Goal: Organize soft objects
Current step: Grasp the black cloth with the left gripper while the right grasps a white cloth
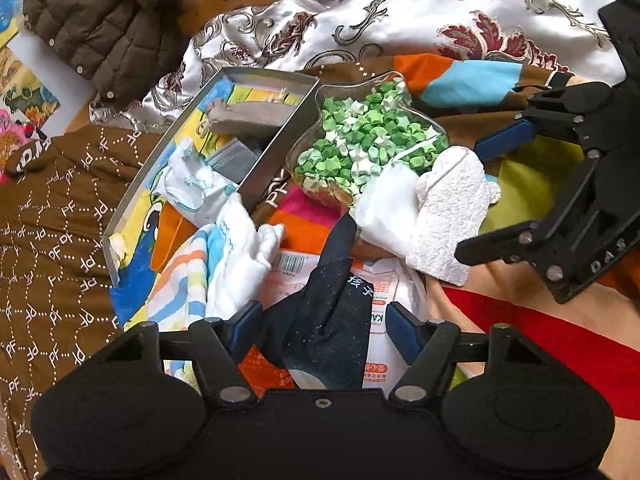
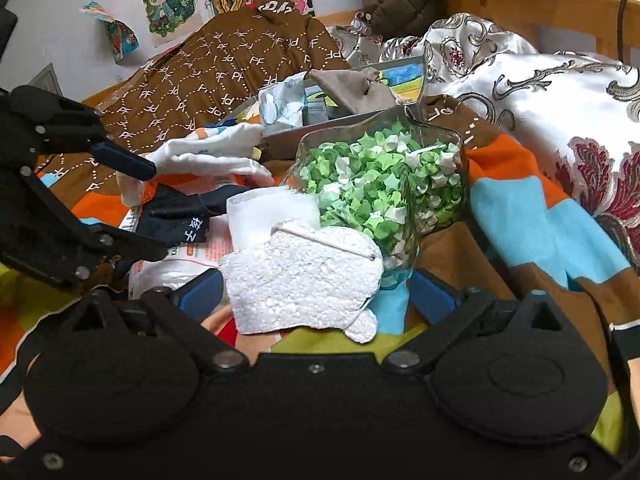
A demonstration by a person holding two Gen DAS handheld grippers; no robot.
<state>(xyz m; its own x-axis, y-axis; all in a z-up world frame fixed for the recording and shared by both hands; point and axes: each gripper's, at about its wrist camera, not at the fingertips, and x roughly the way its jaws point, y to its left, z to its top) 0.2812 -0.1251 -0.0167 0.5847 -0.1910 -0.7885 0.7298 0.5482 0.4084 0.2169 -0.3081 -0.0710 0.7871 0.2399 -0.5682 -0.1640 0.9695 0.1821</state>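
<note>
Left gripper (image 1: 324,330), jaws apart, is straddling black sock (image 1: 324,320); right gripper (image 2: 316,294), jaws apart, is bracketing white fuzzy sock (image 2: 300,276), both likely for boxing.

Dark sock (image 1: 324,320) between the spread jaws of the left hand-held gripper (image 1: 324,330), atop a printed packet (image 1: 376,292).

**Surface and material notes**

Tin box (image 1: 276,152): brushed matt metal walls. Star jar (image 1: 316,104): clear glossy plastic or glass, cannot tell; holds folded paper stars (image 2: 360,184). At 6 o'clock of it, white towel (image 2: 304,276): rough, nubbly cloth. Dark sock (image 1: 328,312): matt knit. Brocade cover (image 1: 460,12): satin sheen.
</note>
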